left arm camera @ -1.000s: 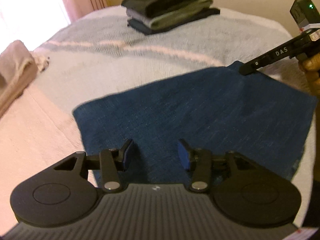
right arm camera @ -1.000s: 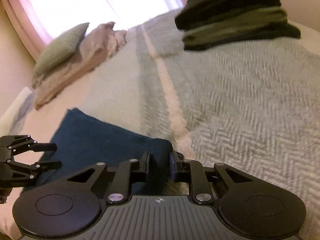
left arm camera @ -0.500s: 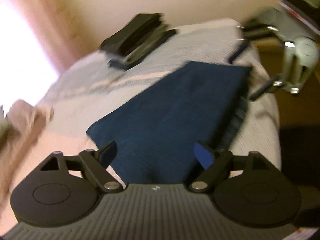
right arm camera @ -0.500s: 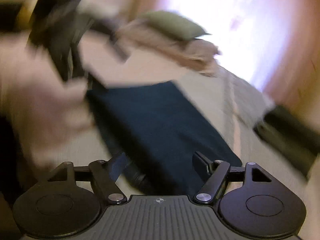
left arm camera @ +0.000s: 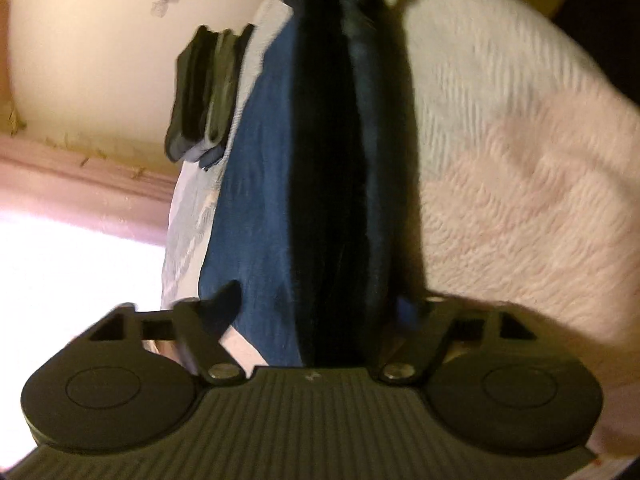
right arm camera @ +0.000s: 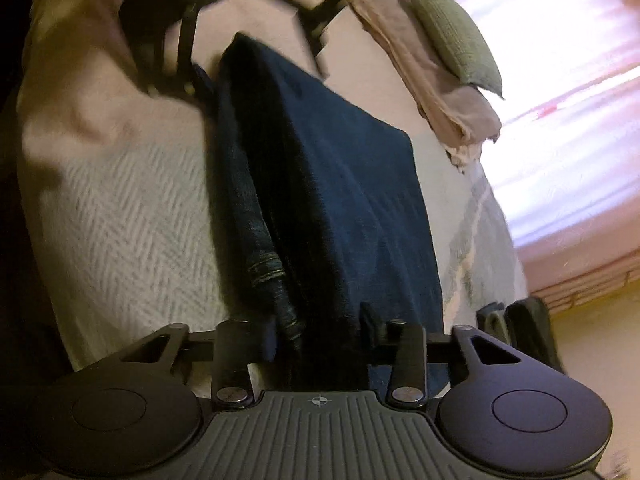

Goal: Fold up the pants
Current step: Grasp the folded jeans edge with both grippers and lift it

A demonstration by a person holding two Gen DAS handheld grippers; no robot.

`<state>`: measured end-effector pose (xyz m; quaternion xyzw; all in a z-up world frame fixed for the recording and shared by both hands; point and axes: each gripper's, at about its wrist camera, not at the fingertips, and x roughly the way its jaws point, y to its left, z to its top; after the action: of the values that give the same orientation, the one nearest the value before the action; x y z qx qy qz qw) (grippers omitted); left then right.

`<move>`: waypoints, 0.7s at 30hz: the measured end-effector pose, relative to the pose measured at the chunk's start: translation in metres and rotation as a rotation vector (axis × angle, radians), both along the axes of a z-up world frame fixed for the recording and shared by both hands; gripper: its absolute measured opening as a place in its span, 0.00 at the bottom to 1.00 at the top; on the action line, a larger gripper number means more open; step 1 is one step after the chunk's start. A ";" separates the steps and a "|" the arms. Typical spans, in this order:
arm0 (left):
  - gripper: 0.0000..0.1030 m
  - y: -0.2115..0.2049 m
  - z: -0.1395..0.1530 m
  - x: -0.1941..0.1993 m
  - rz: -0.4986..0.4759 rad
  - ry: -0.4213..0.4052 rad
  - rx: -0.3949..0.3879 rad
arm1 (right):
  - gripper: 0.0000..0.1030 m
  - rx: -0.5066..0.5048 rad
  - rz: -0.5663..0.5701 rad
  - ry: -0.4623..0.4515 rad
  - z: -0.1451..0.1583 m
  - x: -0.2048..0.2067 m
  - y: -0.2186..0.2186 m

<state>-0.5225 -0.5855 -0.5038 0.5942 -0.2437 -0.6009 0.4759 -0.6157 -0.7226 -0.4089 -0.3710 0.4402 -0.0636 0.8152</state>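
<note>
We see the pants (left arm camera: 256,184), dark blue denim, lying folded into a flat rectangular stack on the bed (left arm camera: 520,184), close to its near edge, over the pale herringbone bedspread (right arm camera: 132,232). Their top face is smooth and evenly blue; along the near side the layers show as a thick dark band, and in the right wrist view a stitched hem (right arm camera: 268,270) with paler worn seams curls out at the bottom of that band. Our left gripper (left arm camera: 320,304) has its jaws straddling one end of the folded edge, the fabric between them while they are closing; whether the pads press the cloth yet we cannot tell, since the picture is blurred. Our right gripper (right arm camera: 318,330) straddles the other end, its jaws closing too, with the hem and the layered edge between them. A stack of dark folded clothes (left arm camera: 204,96) sits farther across the bed, and pillows (right arm camera: 452,40) lie near the bright window.
</note>
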 end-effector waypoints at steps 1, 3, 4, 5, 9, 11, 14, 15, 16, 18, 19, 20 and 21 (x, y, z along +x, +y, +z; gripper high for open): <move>0.36 -0.005 -0.002 0.001 -0.002 -0.019 0.008 | 0.32 0.020 -0.009 0.009 0.007 0.003 -0.003; 0.28 -0.013 0.003 0.004 -0.004 -0.004 0.050 | 0.29 0.068 -0.022 0.042 0.027 0.017 -0.008; 0.23 -0.018 0.012 0.007 0.001 0.023 0.073 | 0.29 0.096 -0.029 0.066 0.037 0.022 -0.012; 0.21 -0.023 0.025 0.011 0.009 0.062 0.102 | 0.28 0.136 -0.039 0.093 0.051 0.027 -0.020; 0.17 -0.053 0.099 0.023 0.037 0.166 0.255 | 0.26 0.253 -0.080 0.188 0.114 0.043 -0.048; 0.16 -0.072 0.144 0.032 0.057 0.234 0.348 | 0.25 0.286 -0.094 0.243 0.150 0.054 -0.056; 0.16 -0.096 0.201 0.045 0.076 0.332 0.465 | 0.23 0.386 -0.133 0.298 0.202 0.064 -0.065; 0.16 -0.099 0.216 0.048 0.069 0.350 0.491 | 0.23 0.403 -0.143 0.312 0.215 0.063 -0.064; 0.16 -0.105 0.232 0.054 0.062 0.381 0.523 | 0.23 0.424 -0.161 0.316 0.227 0.064 -0.065; 0.16 -0.114 0.254 0.059 0.035 0.398 0.567 | 0.22 0.452 -0.186 0.325 0.249 0.068 -0.066; 0.16 -0.118 0.263 0.062 0.016 0.399 0.582 | 0.21 0.450 -0.198 0.326 0.258 0.067 -0.064; 0.16 -0.124 0.272 0.066 0.001 0.399 0.589 | 0.21 0.447 -0.209 0.321 0.267 0.068 -0.064; 0.16 -0.129 0.280 0.068 -0.012 0.397 0.593 | 0.21 0.449 -0.221 0.316 0.276 0.072 -0.068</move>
<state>-0.4549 -0.7142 -0.2238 0.5765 0.0350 -0.7521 0.3174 -0.5441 -0.7907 -0.1330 -0.1367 0.6024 0.0054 0.7864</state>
